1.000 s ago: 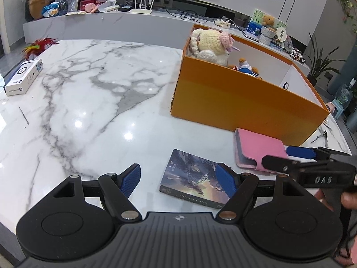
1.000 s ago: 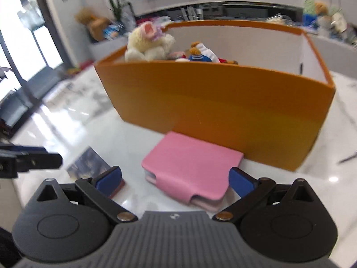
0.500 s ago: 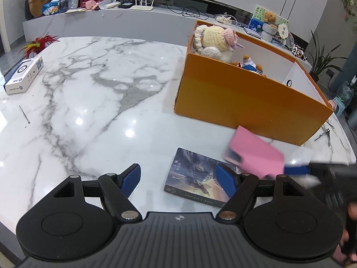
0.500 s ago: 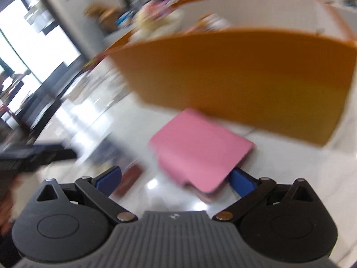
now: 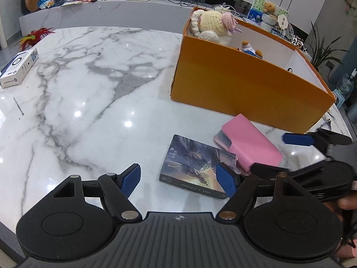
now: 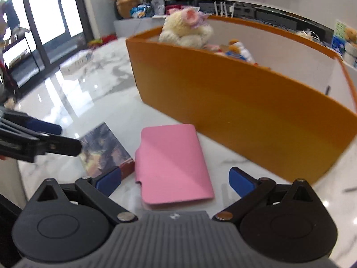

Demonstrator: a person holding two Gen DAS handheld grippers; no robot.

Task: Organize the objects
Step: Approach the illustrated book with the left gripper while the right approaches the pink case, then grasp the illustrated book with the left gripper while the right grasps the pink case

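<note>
Big white marble worktop [image 5: 93, 102] takes up most of the room here, and on its far right side sits a long orange box [image 5: 245, 89] with a cream knitted plush [image 5: 212, 25] poking out of one end and a smaller stuffed toy [image 5: 248, 48] beside it inside. Just in front of the box lies a pink wallet case [image 6: 171, 163], flat on the marble, one corner close to the box wall but I can't tell if it touches. Right next to that, edge to edge, is a dark illustrated book [image 5: 196, 167]. The right gripper [image 6: 175, 178] is spread wide with the pink case sitting between its blue pads, nothing actually pinched. The left gripper [image 5: 180, 177] is also wide open and holding nothing, hovering low over the near end of the book. Way over on the left edge there's a small white carton [image 5: 19, 68].
</note>
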